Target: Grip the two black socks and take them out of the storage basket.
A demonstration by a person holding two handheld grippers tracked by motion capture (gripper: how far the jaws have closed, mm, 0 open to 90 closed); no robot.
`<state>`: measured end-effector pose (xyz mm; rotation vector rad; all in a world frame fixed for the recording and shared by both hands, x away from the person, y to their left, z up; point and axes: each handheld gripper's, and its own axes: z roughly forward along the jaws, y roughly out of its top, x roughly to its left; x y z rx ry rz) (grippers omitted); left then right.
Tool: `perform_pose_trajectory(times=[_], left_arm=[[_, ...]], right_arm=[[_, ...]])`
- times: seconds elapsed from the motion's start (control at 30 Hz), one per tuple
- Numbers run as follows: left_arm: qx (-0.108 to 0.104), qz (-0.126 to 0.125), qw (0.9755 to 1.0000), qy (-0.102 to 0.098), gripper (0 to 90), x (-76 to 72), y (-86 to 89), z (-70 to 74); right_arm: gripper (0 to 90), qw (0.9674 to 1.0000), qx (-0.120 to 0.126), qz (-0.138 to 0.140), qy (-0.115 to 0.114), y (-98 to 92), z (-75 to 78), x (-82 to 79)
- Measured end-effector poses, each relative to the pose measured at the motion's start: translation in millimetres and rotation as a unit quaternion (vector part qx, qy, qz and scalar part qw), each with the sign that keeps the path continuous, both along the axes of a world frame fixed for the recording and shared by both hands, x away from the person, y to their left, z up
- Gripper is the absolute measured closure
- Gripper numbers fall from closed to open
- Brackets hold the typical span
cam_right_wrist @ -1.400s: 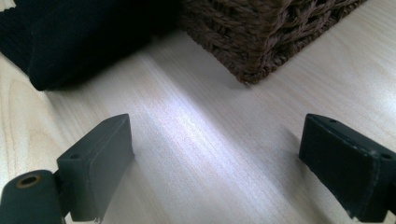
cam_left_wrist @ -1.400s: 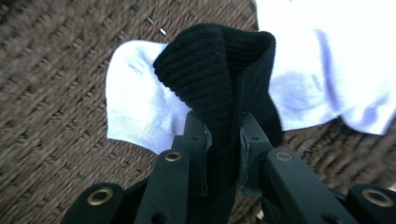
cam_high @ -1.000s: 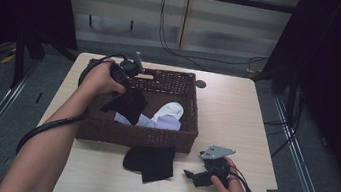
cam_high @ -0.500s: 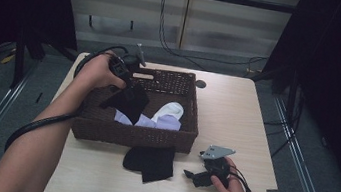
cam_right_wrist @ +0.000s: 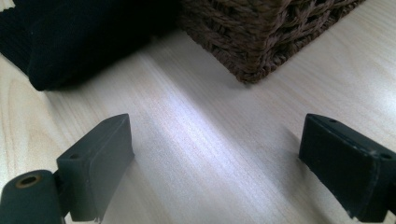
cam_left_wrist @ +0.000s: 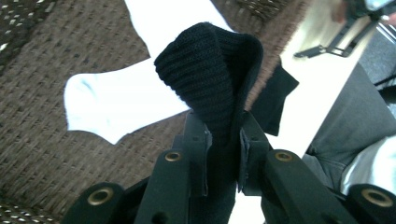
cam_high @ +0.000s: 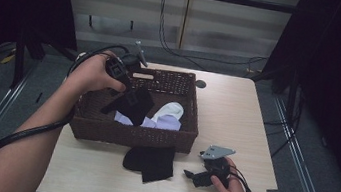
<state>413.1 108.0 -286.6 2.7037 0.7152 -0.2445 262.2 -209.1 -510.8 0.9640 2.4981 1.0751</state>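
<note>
Left tongs held above the wicker basket, clamped on a black sock; the sock hangs from the jaws over the basket's interior, clear of the basket floor; in the left gripper view the ribbed knit of the black sock folds up and over from between the two jaws, which press it from both sides. White sock lies flat on the basket bottom, with a pale lilac piece beside it; white sock directly below the held one in the left gripper view. Second black sock on the worktop, touching the basket's near wall. Right tongs low on the worktop, near the basket's near right corner, jaws wide apart, nothing between them; right gripper view shows bare worktop between the jaws, basket corner and black sock ahead.
</note>
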Motion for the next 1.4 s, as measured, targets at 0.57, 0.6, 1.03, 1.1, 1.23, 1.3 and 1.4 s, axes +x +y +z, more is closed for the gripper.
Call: perform_pose_trajectory(times=[0.57,0.6,1.03,1.1,1.23,1.3,1.4], left_arm=[[-0.017,-0.08,0.9967,0.0,77.0,-62.7,-36.0,-1.6],[-0.018,-0.083,0.9964,-0.002,77.0,-66.0,-38.3,-4.7],[-0.028,-0.069,0.9961,-0.048,41.0,-82.4,-24.6,-33.1],[-0.018,-0.067,0.996,-0.056,40.4,-84.7,-17.0,-36.9],[-0.016,-0.064,0.9956,-0.065,40.3,-90.7,-1.8,-43.9],[-0.019,-0.058,0.9956,-0.071,40.0,-94.8,5.0,-50.1],[-0.023,-0.055,0.9958,-0.07,39.7,-97.9,15.4,-61.9]], right_arm=[[9.0,1.0,0.001,-0.002,0.002,-0.1,-0.1,-1.4],[9.0,1.0,0.001,-0.002,0.001,-0.2,-0.1,-1.5],[9.0,1.0,0.0,-0.002,0.0,-0.7,-0.1,-2.4],[9.0,1.0,0.0,-0.002,0.001,-0.6,-0.1,-2.4],[9.0,1.0,0.0,-0.001,0.001,-0.8,-0.1,-2.8],[9.0,1.0,0.0,-0.001,0.001,-0.8,0.0,-3.0],[9.0,1.0,-0.001,-0.001,0.001,-1.0,-0.1,-3.0]])
